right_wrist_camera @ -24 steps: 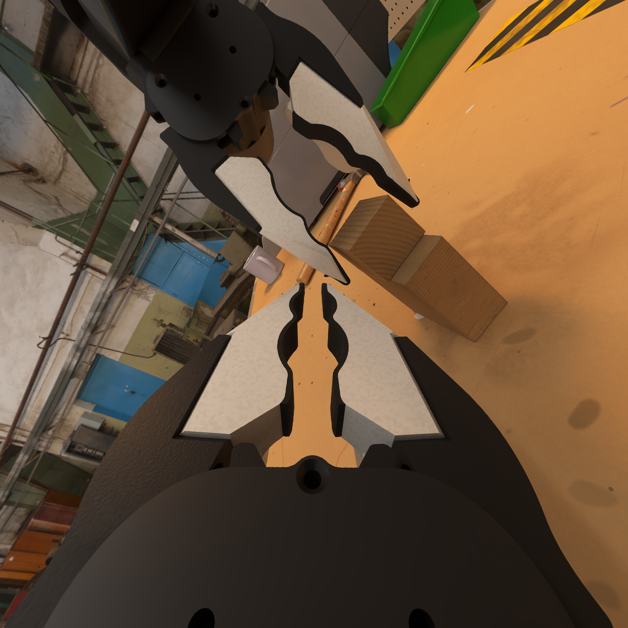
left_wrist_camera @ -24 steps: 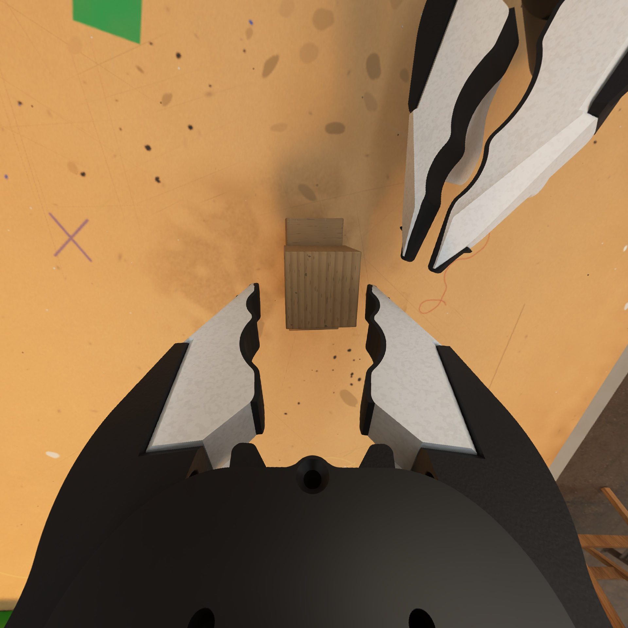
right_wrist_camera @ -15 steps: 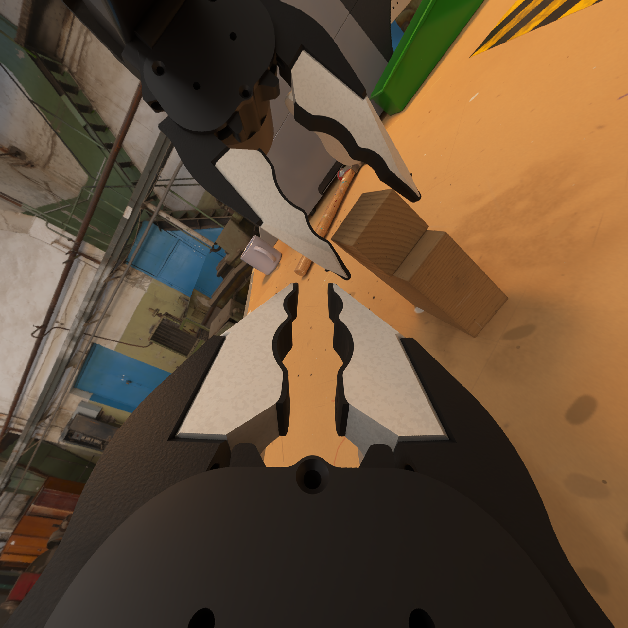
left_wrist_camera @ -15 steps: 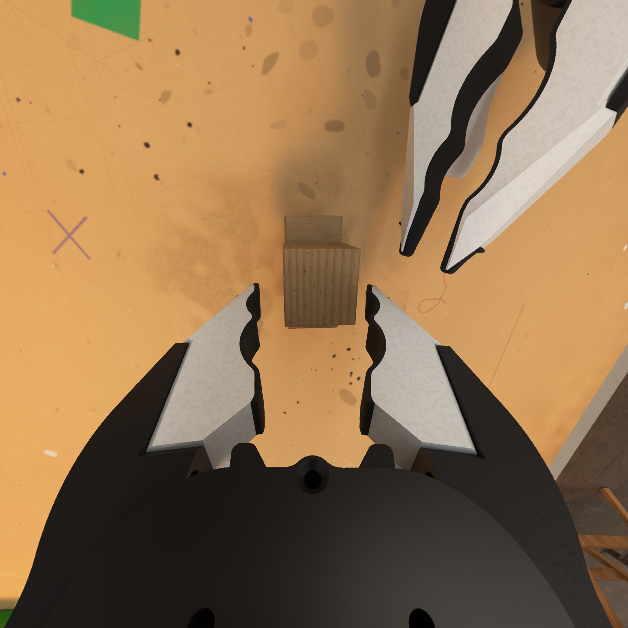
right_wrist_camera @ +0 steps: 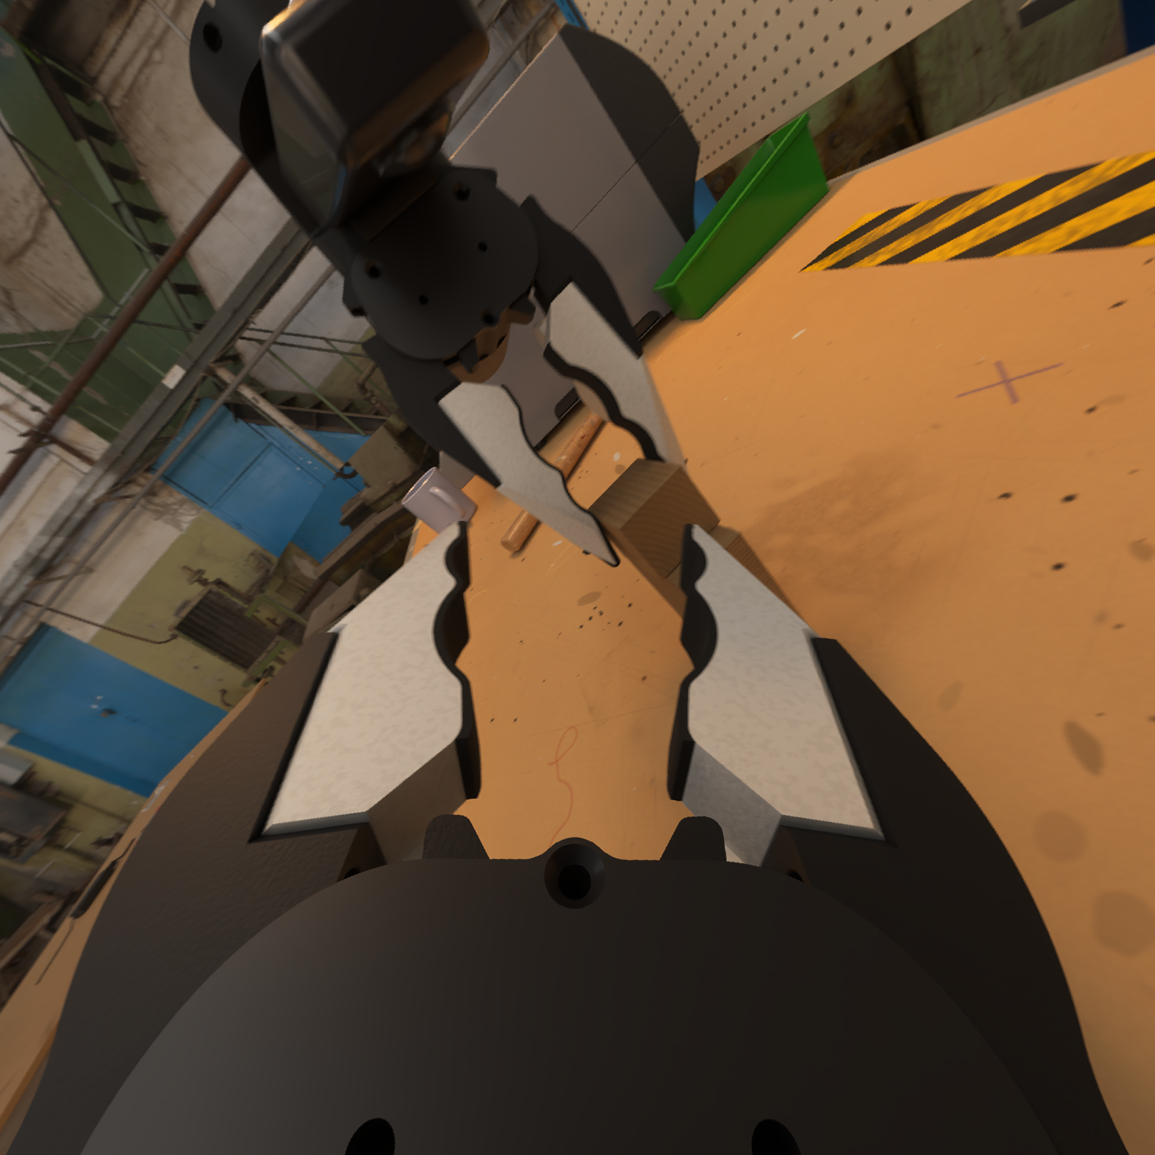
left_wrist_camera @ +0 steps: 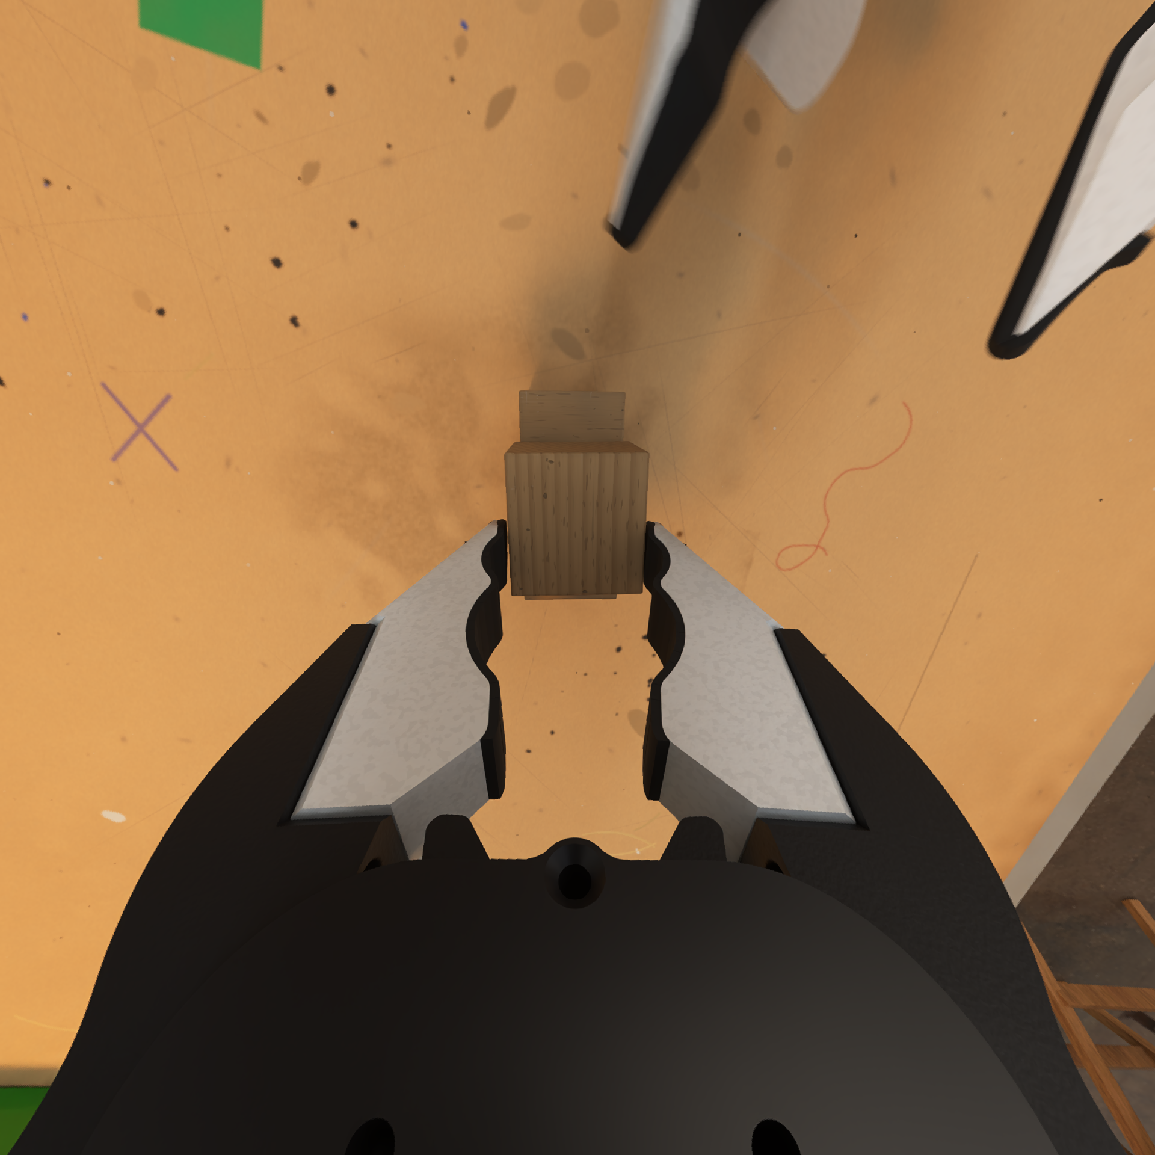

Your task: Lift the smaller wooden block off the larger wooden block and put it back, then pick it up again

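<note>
The smaller wooden block [left_wrist_camera: 575, 519] sits on the larger wooden block [left_wrist_camera: 572, 415], which shows only as a strip beyond it. My left gripper [left_wrist_camera: 575, 531] points down at the orange tabletop, and its fingertips press both sides of the smaller block. In the right wrist view the left gripper [right_wrist_camera: 631, 506] straddles the smaller block [right_wrist_camera: 653, 500]. The larger block [right_wrist_camera: 740, 553] is mostly hidden behind my right finger. My right gripper [right_wrist_camera: 574, 537] is wide open and empty. In the left wrist view it [left_wrist_camera: 819, 287] hangs off to the right of the blocks.
A green bin [right_wrist_camera: 744, 219], a white mug [right_wrist_camera: 437, 500] and a wooden handle [right_wrist_camera: 550, 487] lie beyond the blocks. Yellow-black hazard stripes [right_wrist_camera: 1000, 212] mark the tabletop. The table edge [left_wrist_camera: 1062, 800] runs close on the right.
My left gripper's fingers have closed in onto the smaller block's sides. My right gripper has opened from nearly shut to wide and has drawn back from the blocks.
</note>
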{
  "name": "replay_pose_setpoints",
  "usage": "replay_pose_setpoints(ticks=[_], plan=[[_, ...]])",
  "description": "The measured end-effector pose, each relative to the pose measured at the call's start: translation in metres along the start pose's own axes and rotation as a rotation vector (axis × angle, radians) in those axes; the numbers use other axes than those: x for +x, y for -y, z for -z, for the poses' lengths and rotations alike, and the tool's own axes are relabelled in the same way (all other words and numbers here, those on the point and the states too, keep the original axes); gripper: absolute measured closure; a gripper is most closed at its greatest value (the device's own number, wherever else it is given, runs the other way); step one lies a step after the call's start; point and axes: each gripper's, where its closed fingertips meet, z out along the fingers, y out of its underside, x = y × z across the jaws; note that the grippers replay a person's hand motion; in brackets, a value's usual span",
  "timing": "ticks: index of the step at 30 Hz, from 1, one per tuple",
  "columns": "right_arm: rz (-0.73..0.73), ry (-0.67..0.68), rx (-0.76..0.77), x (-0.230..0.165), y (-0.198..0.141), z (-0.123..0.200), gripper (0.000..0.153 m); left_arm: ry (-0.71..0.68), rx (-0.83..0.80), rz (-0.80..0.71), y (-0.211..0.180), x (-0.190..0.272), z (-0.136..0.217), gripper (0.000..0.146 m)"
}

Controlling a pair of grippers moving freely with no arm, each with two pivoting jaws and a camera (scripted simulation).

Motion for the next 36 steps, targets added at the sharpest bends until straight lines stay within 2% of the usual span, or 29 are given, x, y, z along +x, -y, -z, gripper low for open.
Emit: replay_pose_setpoints(ticks=[3, 7, 11, 14, 16, 18, 22, 28, 30, 36], plan=[[0.022, -0.061, 0.001, 0.007, 0.010, -0.001, 0.058, 0.005, -0.007, -0.006, 0.001, 0.001, 0.000, 0.104], [0.100, -0.060, 0.018, 0.008, 0.025, 0.000, 0.034, 0.005, 0.000, -0.006, 0.004, 0.002, 0.000, 0.104], [0.326, 0.060, -0.052, 0.003, 0.035, 0.006, 0.027, 0.009, 0.003, -0.011, 0.004, 0.002, 0.001, 0.104], [0.511, 0.093, -0.156, 0.007, 0.032, 0.005, 0.026, 0.010, 0.008, -0.019, 0.006, 0.004, 0.002, 0.104], [0.566, 0.160, -0.123, 0.006, 0.032, -0.001, 0.027, 0.018, 0.006, -0.027, 0.007, 0.005, 0.003, 0.104], [0.554, 0.196, -0.060, 0.006, 0.031, -0.006, 0.031, 0.022, 0.010, -0.031, 0.009, 0.006, 0.004, 0.104], [0.359, 0.189, 0.012, 0.009, 0.024, -0.017, 0.025, 0.025, 0.010, -0.027, 0.011, 0.007, 0.004, 0.104], [0.283, 0.210, 0.034, -0.003, 0.011, -0.028, 0.020, 0.022, 0.003, -0.009, 0.010, 0.004, 0.001, 0.104], [0.242, 0.266, 0.055, -0.007, 0.012, -0.029, 0.020, 0.021, 0.004, -0.010, 0.010, 0.004, 0.000, 0.104], [0.311, 0.371, 0.102, -0.005, 0.015, -0.028, 0.032, 0.018, 0.013, -0.018, 0.015, 0.006, 0.001, 0.104]])
